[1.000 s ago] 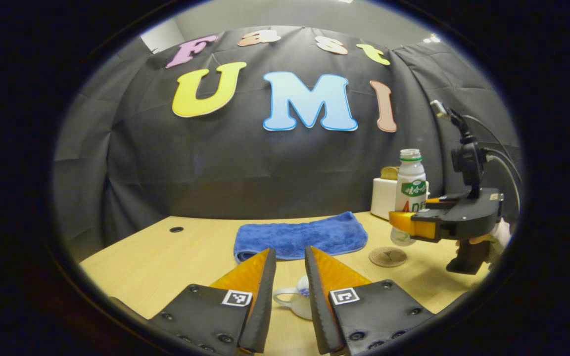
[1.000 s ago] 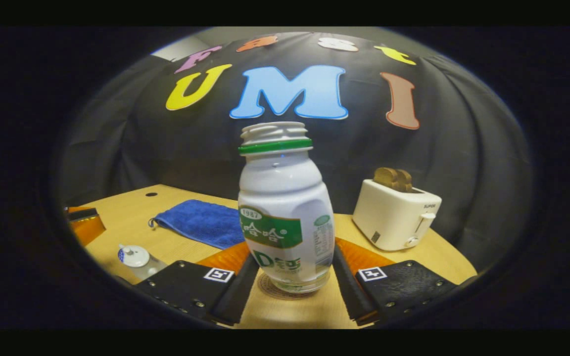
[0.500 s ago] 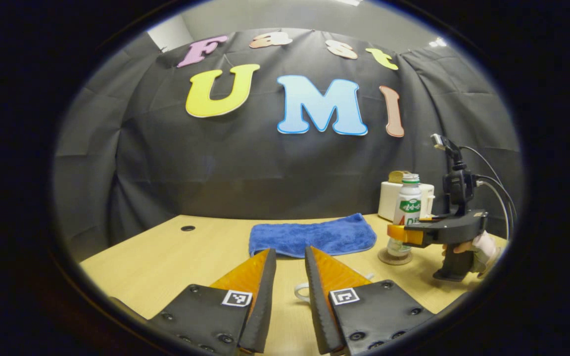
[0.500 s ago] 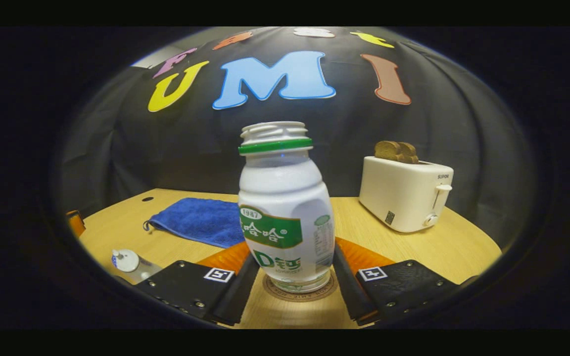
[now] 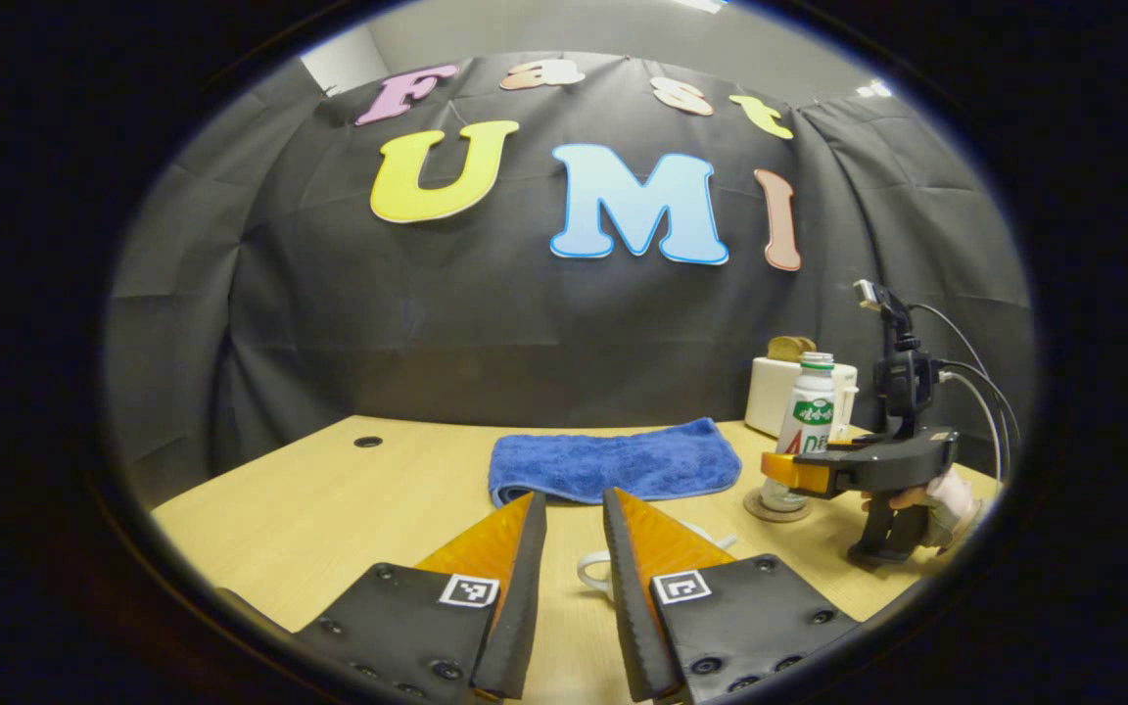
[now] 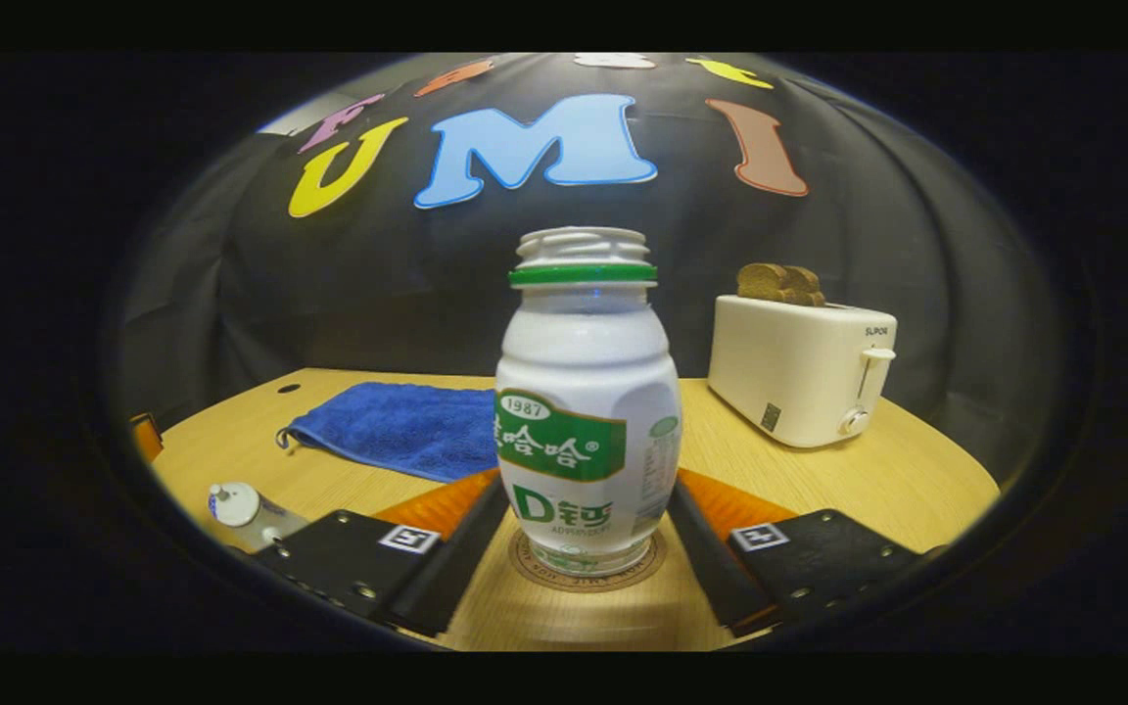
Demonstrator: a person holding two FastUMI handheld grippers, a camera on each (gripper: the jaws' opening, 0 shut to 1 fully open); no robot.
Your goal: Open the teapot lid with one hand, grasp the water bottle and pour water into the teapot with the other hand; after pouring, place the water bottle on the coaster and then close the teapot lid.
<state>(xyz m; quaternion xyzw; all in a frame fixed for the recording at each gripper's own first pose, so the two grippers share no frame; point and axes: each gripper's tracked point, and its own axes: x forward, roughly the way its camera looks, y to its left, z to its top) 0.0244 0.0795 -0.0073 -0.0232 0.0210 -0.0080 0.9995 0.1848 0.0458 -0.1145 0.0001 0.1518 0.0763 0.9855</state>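
Observation:
The white water bottle [image 6: 588, 431] with a green label has no cap and stands upright on the round coaster [image 6: 588, 585]. My right gripper [image 6: 586, 480] is open, one finger on each side of the bottle's lower body. In the left gripper view the bottle [image 5: 809, 411] and coaster [image 5: 777, 504] sit at the right, with the right gripper [image 5: 789, 470] around them. The small white teapot [image 6: 241, 509] stands at the near left with its lid on. My left gripper [image 5: 574, 497] hovers above the teapot [image 5: 591, 571], narrowly open and holding nothing.
A blue towel [image 5: 613, 465] lies at the table's back middle. A white toaster [image 6: 799, 367] with bread in it stands behind the bottle at the right. A hand [image 5: 936, 494] holds the right gripper's grip. The table [image 5: 329, 509] has a cable hole [image 5: 365, 442] at the far left.
The right gripper lowered the bottle onto the coaster, then its fingers spread apart off the bottle's sides. The left gripper drew back slightly from the teapot, its gap unchanged.

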